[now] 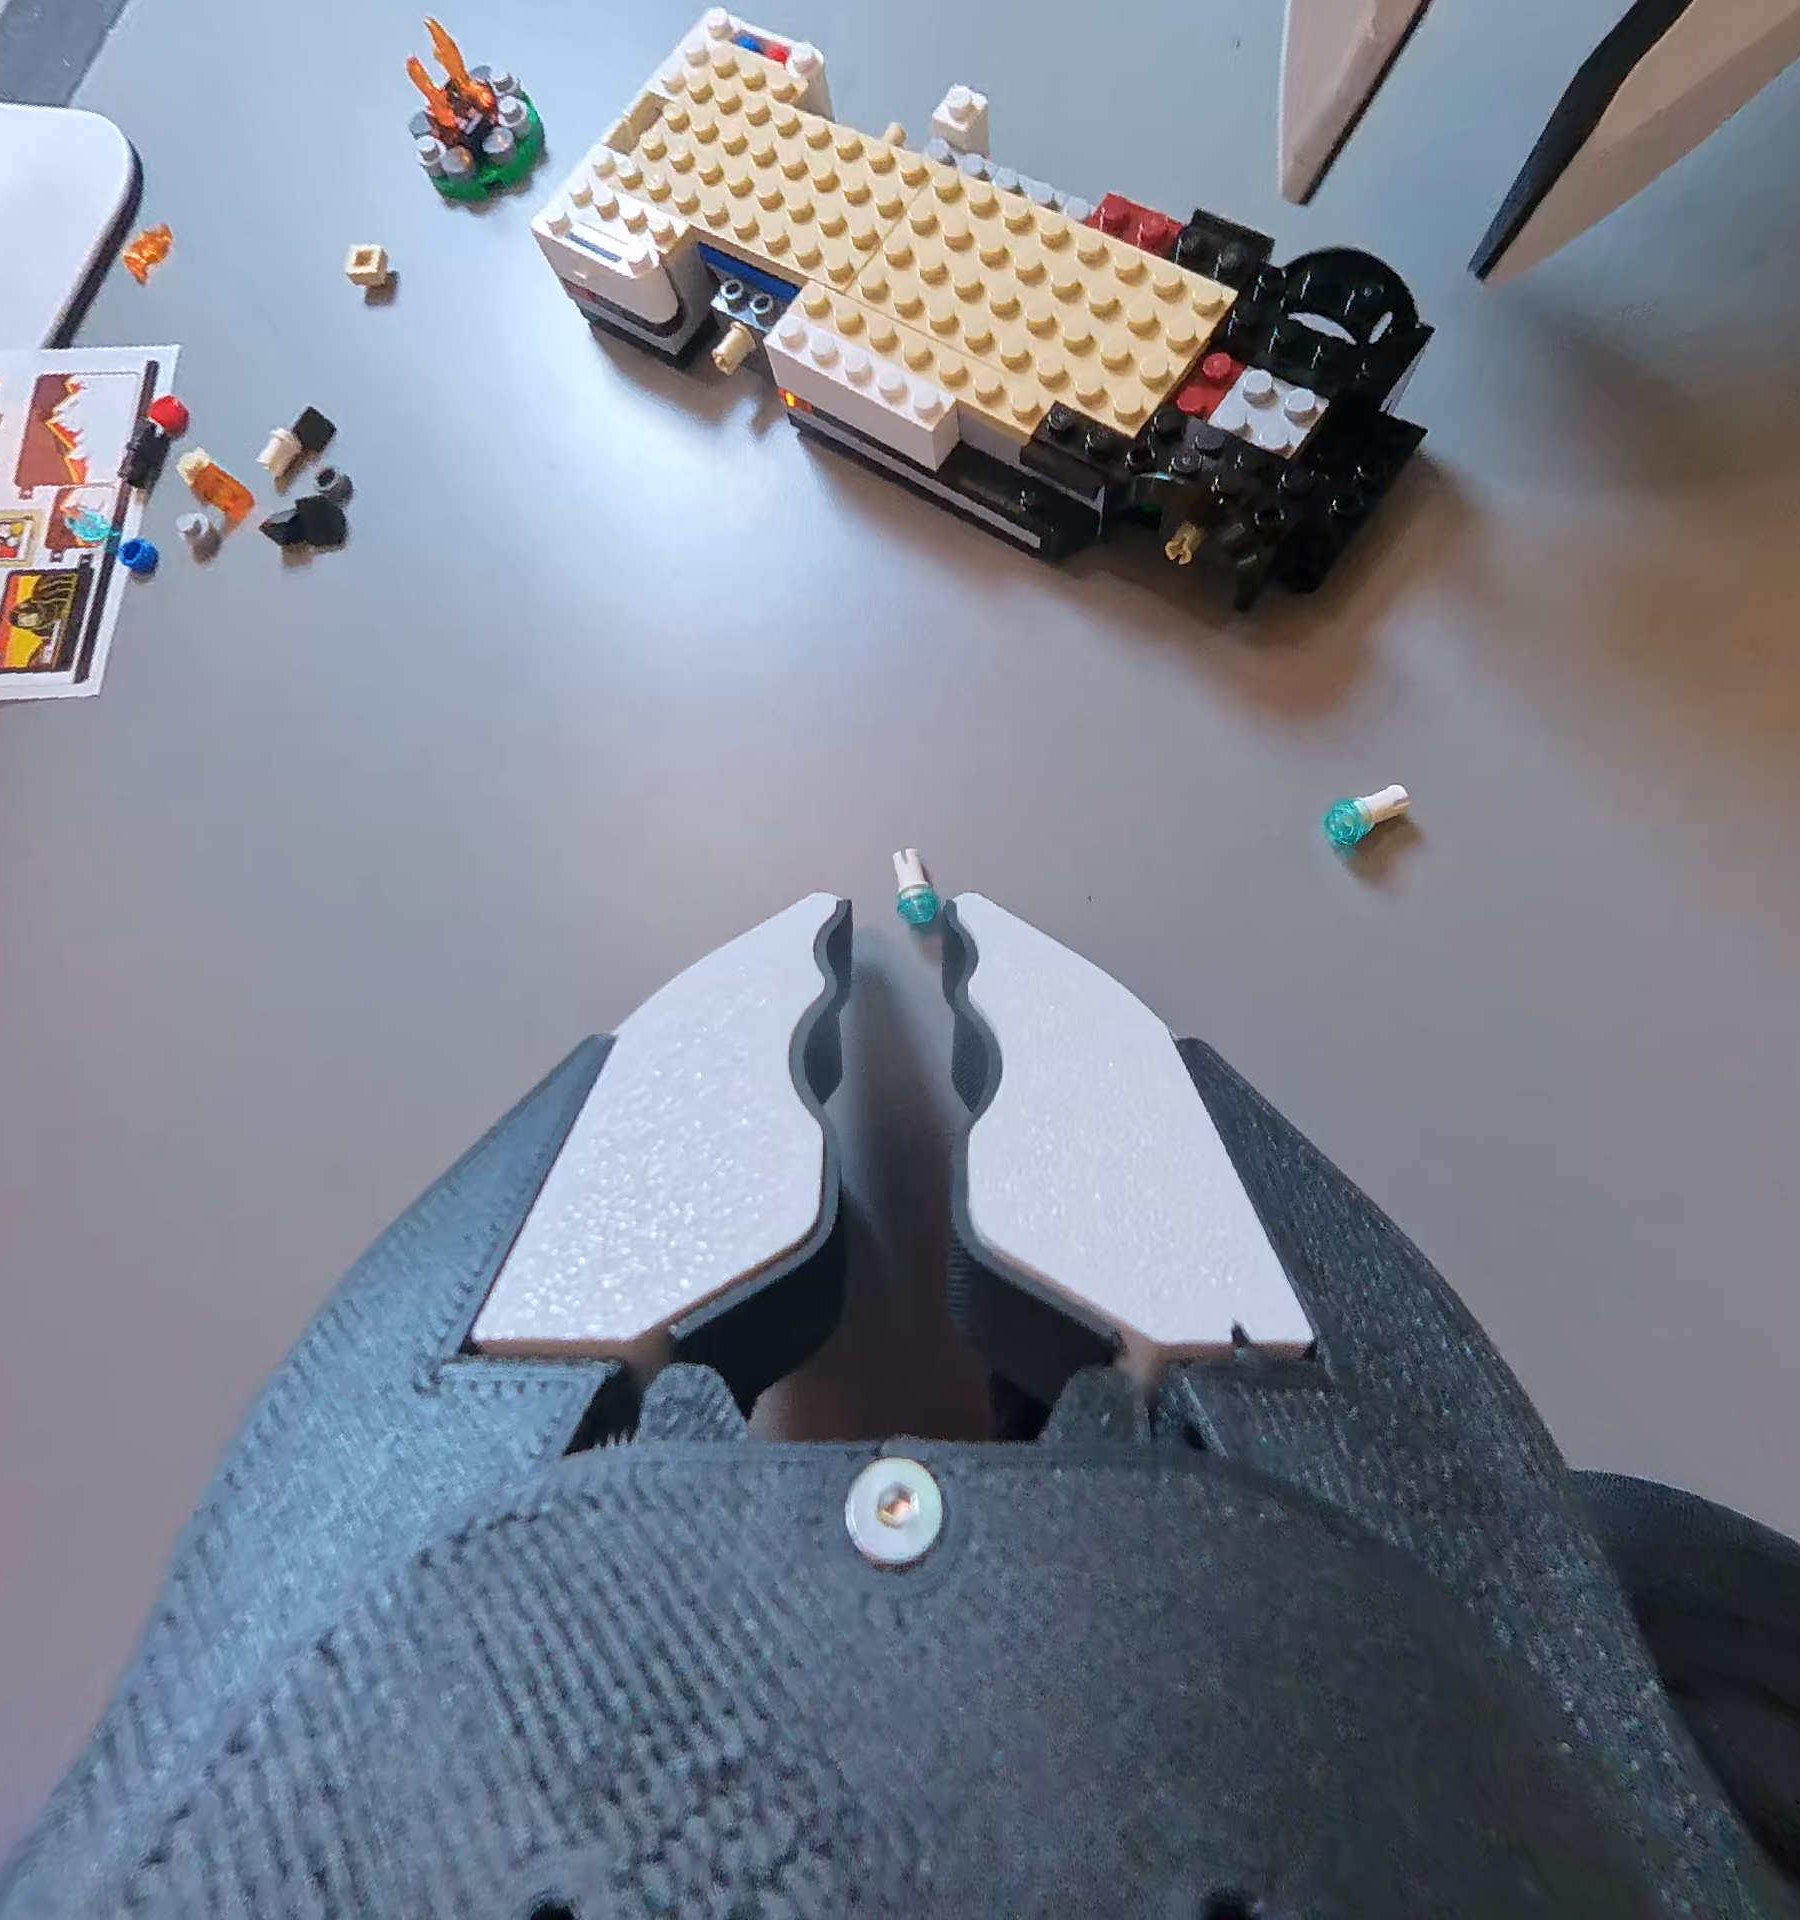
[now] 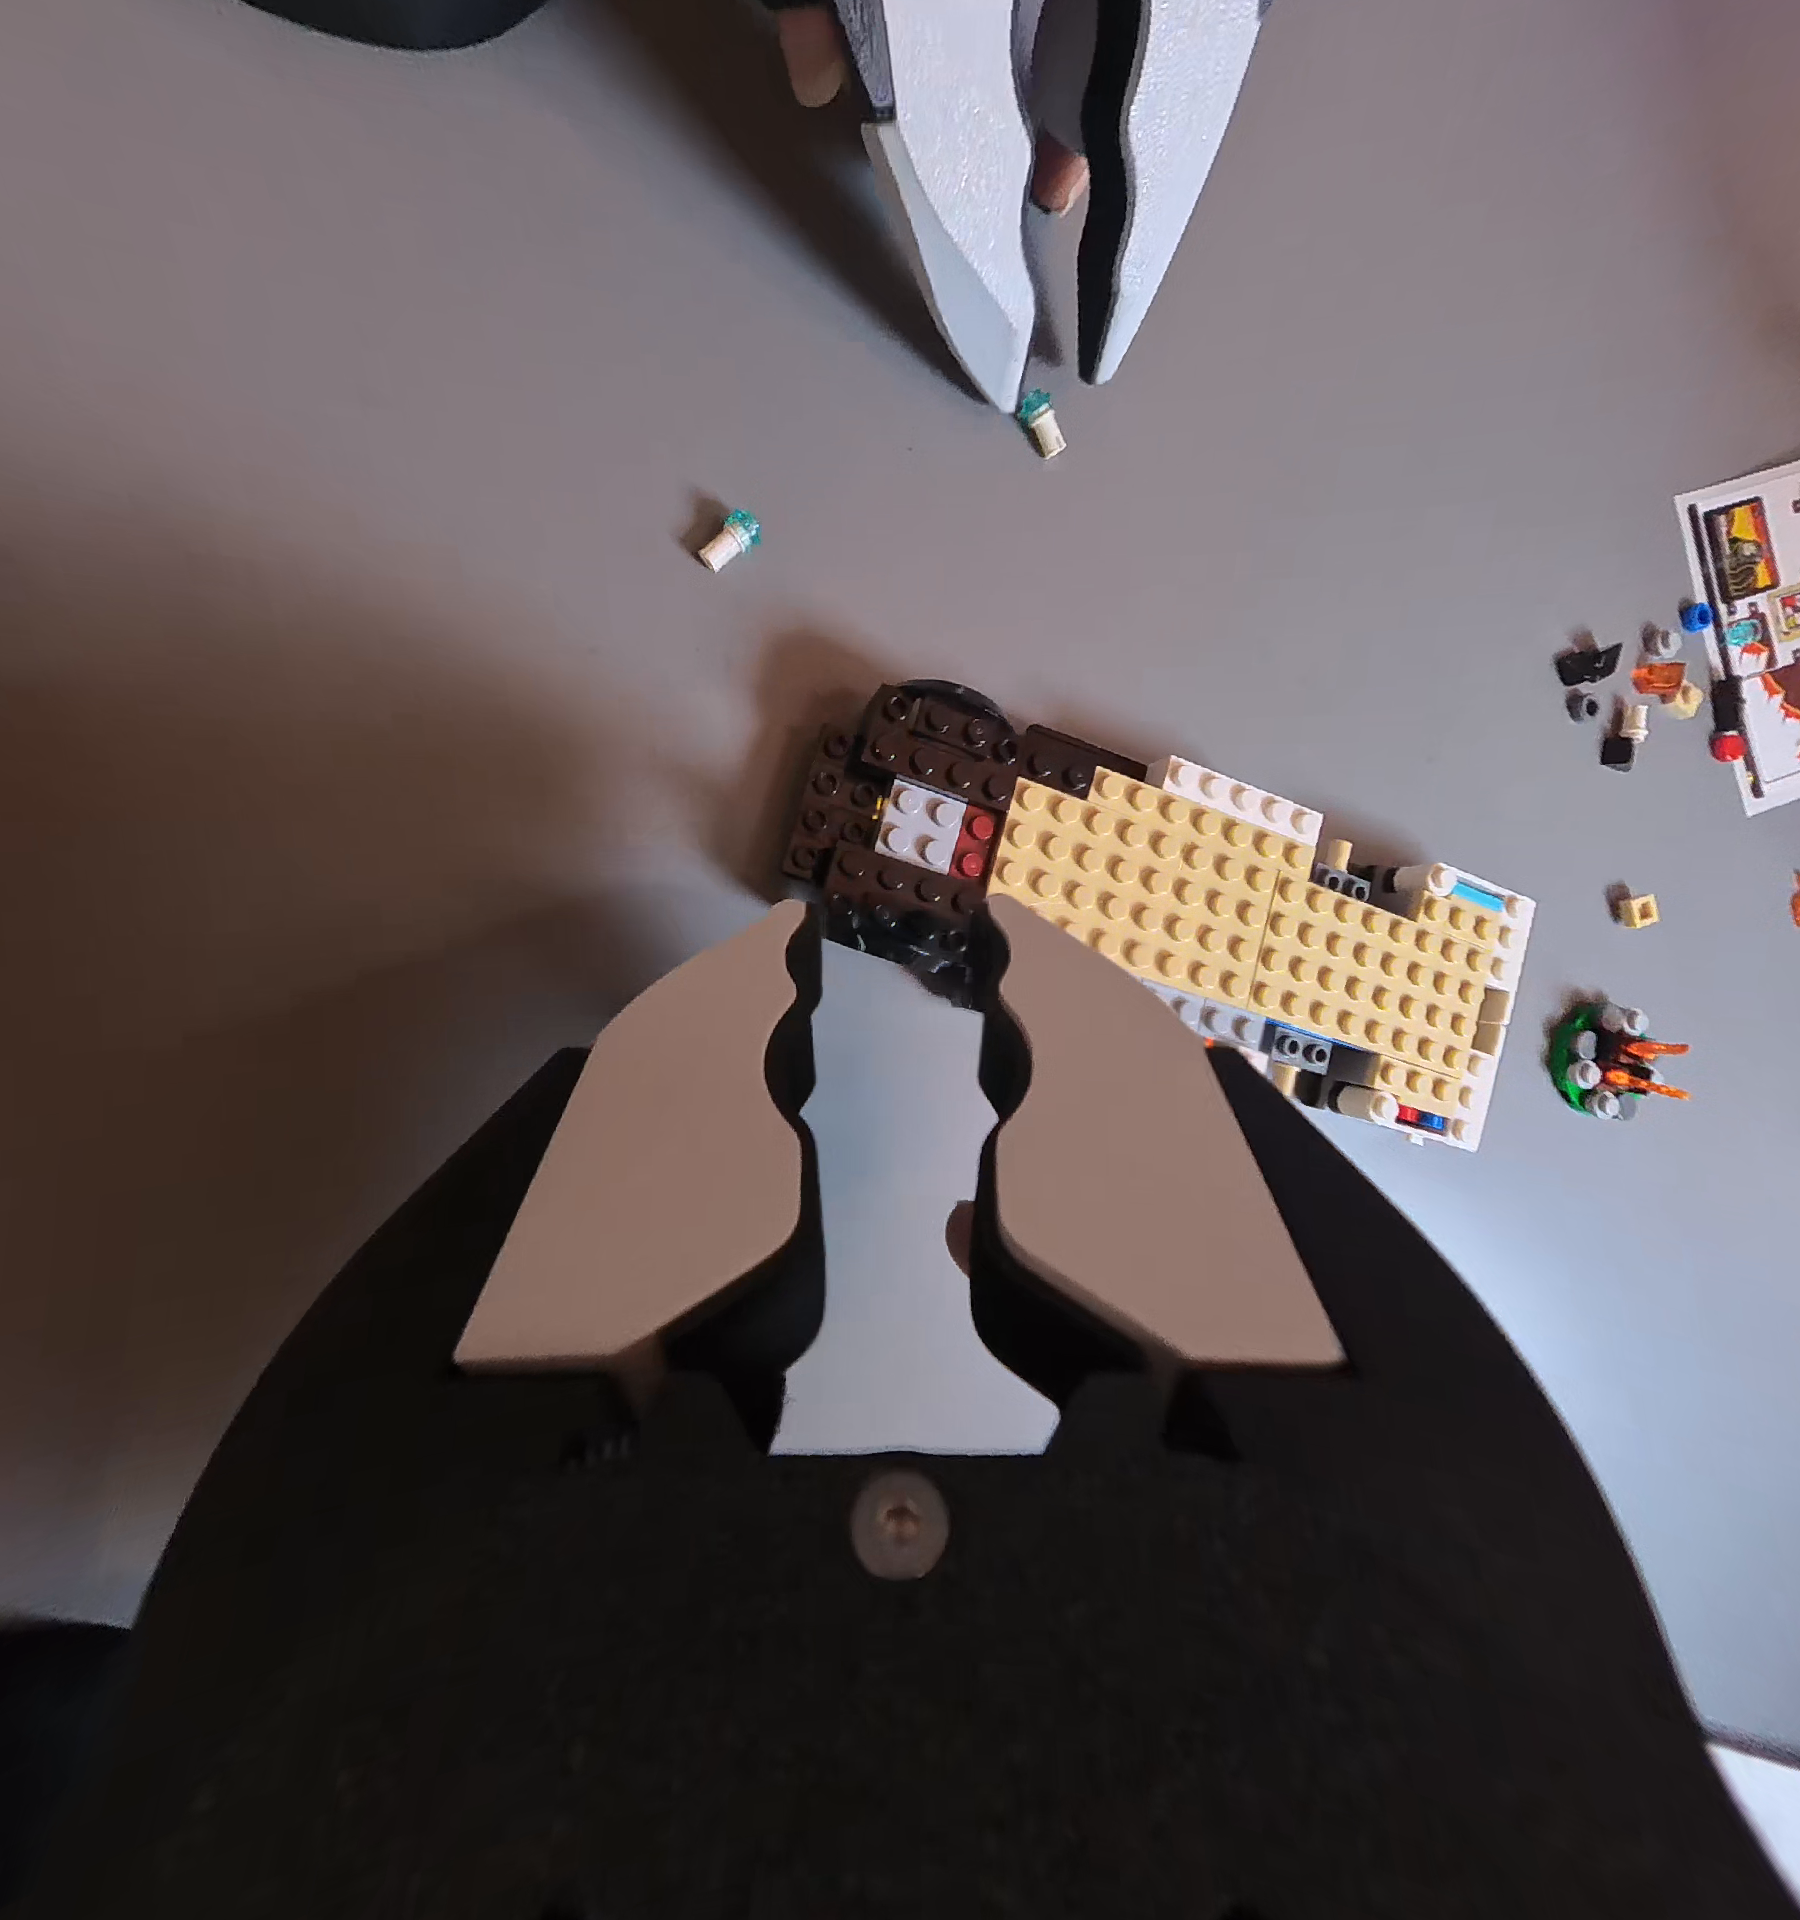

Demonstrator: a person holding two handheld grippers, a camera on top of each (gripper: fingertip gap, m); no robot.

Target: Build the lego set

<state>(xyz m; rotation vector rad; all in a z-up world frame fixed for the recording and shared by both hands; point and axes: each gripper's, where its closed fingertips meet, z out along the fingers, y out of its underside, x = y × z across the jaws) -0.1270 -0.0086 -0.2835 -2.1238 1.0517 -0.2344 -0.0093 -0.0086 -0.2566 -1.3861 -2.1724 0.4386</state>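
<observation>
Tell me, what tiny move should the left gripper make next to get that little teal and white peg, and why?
Probably nudge forward a little, then close. The left gripper is open and holds nothing; the teal and white peg lies on the grey table just past its fingertips, nearer one fingertip, with no pad pressing on it. The right gripper is open, away by the brick model.

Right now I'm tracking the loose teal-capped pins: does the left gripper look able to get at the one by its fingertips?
Probably yes. The left gripper is open, and the teal-capped pin lies on bare table just ahead of its fingertips, apparently ungripped, with nothing between them. The brick model sits well beyond.
</observation>
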